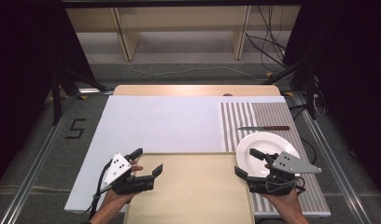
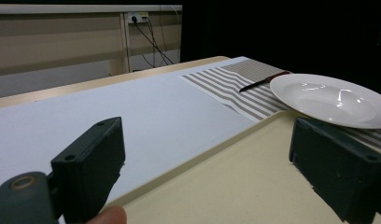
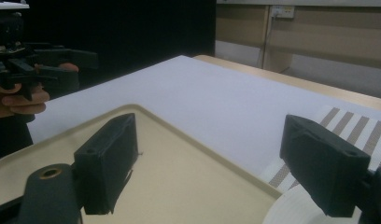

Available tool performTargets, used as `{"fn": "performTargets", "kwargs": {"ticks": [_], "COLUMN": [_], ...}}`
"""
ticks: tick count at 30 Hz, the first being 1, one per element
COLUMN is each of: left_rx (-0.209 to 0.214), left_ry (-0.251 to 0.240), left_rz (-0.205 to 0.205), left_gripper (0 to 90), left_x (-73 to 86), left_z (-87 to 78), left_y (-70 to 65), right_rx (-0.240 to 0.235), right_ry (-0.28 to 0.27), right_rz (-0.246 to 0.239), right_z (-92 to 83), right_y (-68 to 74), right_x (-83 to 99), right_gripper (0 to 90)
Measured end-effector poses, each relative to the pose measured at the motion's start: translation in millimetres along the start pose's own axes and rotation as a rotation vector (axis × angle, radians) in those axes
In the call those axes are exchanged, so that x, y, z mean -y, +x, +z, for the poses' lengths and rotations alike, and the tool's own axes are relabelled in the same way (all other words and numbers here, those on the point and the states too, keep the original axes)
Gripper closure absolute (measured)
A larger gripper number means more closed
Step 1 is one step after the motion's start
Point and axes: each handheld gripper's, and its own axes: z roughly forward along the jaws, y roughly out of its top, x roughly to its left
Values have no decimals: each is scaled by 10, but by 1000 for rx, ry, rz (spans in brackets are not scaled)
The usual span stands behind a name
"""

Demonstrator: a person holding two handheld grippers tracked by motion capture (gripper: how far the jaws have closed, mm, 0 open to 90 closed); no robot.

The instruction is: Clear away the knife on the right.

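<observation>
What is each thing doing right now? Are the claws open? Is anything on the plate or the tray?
Left claw: open, holding nothing.
Right claw: open, holding nothing.
Tray: empty, flat on the table.
Plate: empty, on the striped mat.
Knife: lying flat on the mat, behind the plate.

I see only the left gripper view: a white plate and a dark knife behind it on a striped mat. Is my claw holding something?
Observer: No. In the high view the left claw is open over the left edge of the beige rectangular tray.
Operator: Where is the other claw?
Observer: The right claw is open at the tray's right edge, partly over the round white plate.
Operator: What colour is the knife handle?
Observer: The knife has a reddish-brown handle and lies across the striped grey-and-white placemat, beyond the plate, handle to the right.
</observation>
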Motion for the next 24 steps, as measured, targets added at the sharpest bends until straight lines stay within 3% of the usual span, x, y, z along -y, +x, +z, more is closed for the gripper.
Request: {"fn": "performTargets", "kwargs": {"ticks": [24], "left_rx": [-1], "left_ry": [-8], "left_rz": [-2], "left_gripper": [104], "left_x": [-9], "left_z": [-7], "left_y": [7], "right_rx": [40], "right_ry": [-22], "right_rz": [-35], "right_z": [-14], "right_y": [-64], "right_x": [-44], "right_gripper": [203]}}
